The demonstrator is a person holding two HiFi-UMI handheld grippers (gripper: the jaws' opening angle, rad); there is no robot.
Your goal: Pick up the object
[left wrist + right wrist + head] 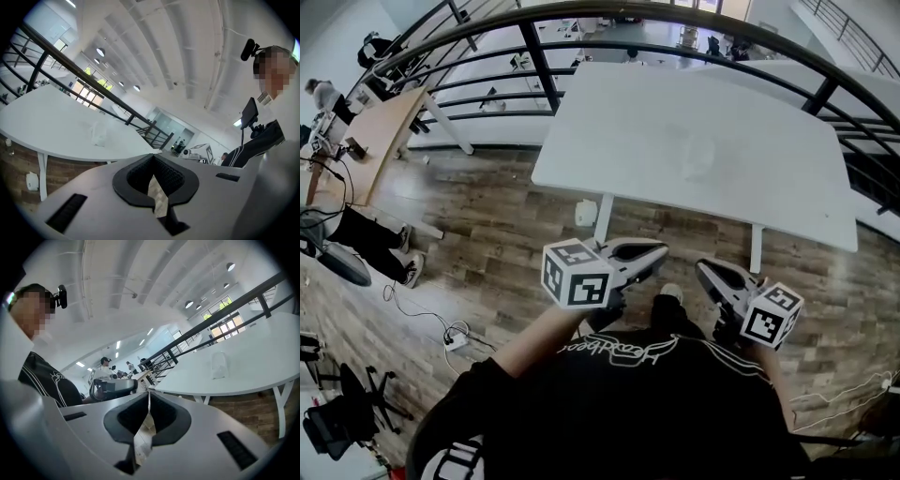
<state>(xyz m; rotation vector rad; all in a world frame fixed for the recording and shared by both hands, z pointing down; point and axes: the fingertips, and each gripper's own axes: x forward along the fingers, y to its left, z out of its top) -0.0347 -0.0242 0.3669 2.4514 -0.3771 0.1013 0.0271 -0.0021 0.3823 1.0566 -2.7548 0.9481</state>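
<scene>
A small clear plastic object (703, 156), pale and crumpled-looking, lies on the white table (628, 122), right of its middle. It also shows as a translucent lump in the left gripper view (98, 133) and in the right gripper view (219, 365). Both grippers are held low in front of the person's chest, short of the table's near edge and well away from the object. The left gripper (660, 251) is shut with nothing in it, its jaw tips (153, 157) meeting. The right gripper (702, 269) is also shut and empty, its tips (149, 394) together.
A black curved railing (581, 52) runs behind and around the table. The table stands on white legs (602, 217) over a wood-plank floor. A wooden desk (380, 131), a seated person's legs (370, 244), cables and a power strip (455, 337) are at the left.
</scene>
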